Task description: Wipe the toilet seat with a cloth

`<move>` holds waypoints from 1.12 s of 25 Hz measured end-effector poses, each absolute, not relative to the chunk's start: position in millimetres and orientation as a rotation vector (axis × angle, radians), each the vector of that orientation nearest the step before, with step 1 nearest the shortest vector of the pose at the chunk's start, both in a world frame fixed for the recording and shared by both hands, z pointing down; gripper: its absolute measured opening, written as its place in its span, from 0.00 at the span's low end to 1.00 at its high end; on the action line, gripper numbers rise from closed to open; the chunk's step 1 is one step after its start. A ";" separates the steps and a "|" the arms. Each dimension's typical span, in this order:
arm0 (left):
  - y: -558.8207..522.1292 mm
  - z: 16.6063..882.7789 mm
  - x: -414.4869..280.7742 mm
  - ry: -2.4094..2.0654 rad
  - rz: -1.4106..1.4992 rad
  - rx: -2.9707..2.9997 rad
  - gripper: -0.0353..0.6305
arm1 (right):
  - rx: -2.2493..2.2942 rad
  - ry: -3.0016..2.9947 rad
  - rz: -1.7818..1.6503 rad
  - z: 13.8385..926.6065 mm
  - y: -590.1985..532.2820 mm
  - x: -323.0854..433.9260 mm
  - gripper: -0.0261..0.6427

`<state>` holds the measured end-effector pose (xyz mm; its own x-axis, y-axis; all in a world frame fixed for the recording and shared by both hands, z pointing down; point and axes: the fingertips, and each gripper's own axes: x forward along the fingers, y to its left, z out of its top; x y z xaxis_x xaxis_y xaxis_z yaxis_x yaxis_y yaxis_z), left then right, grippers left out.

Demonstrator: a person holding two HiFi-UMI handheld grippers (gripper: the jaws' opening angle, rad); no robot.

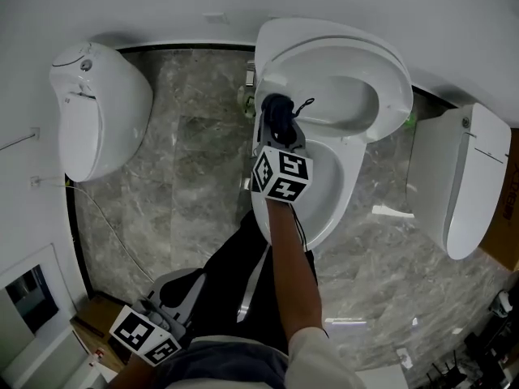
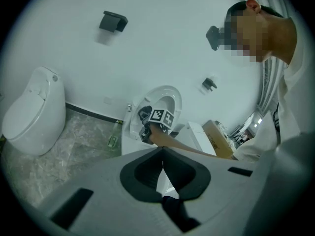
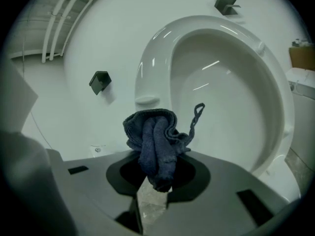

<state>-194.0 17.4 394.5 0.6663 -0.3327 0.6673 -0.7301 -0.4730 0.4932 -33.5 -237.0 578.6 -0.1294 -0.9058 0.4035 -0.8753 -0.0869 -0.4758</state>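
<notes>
Grey marble floor (image 1: 195,177), white wall (image 1: 162,6), three white toilets in a row, and the middle toilet (image 1: 345,189) is in play, its toilet seat (image 3: 152,68) tipped up. The right tool (image 3: 155,181) is clamped on a bunched dark blue cloth (image 3: 155,144) at that toilet's hinge end; contact with the seat is too close to call. The left tool (image 2: 162,152) hangs well back from the toilet, jaws together, nothing between them.

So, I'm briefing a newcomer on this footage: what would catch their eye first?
The bunched dark blue cloth clamped in the right gripper, in front of the white raised toilet seat at centre. Then the left toilet and right toilet flanking it on the grey marbled floor, and the left gripper, shut and empty, at the head view's bottom-left.
</notes>
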 end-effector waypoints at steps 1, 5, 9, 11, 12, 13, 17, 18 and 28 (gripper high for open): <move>18.6 398.1 -194.3 -0.821 0.635 2.074 0.07 | -2.036 2.103 -1.030 583.9 -236.3 -35.5 0.17; 23.8 409.2 -192.5 -0.824 0.640 2.059 0.07 | -1.974 2.067 -1.117 602.4 -229.4 -35.0 0.17; 32.5 416.5 -187.5 -0.806 0.647 2.042 0.07 | -1.901 1.960 -1.210 618.1 -222.2 -35.6 0.17; 35.6 418.9 -185.0 -0.790 0.651 2.039 0.07 | -1.901 1.911 -1.263 630.8 -217.9 -37.4 0.17; 36.6 419.9 -183.9 -0.785 0.651 2.039 0.07 | -1.897 1.883 -1.295 638.4 -215.4 -38.6 0.17; 37.2 421.0 -182.8 -0.781 0.650 2.038 0.07 | -1.885 1.851 -1.329 645.9 -212.8 -39.7 0.17; 36.0 429.3 -181.0 -0.771 0.652 2.029 0.07 | -1.726 1.642 -1.446 660.4 -205.1 -39.7 0.17; 35.0 431.5 -182.0 -0.771 0.654 2.026 0.07 | -1.662 1.563 -1.475 661.4 -204.1 -39.8 0.17; 27.1 444.3 -185.5 -0.773 0.680 2.009 0.07 | -1.054 0.782 -1.508 690.3 -189.3 -34.1 0.17</move>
<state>-185.5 27.1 444.3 0.6602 -0.2651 0.7028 -0.7308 -0.4427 0.5196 -34.1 -189.3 690.3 -0.0220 -0.9781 0.2068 0.3942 -0.1986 -0.8973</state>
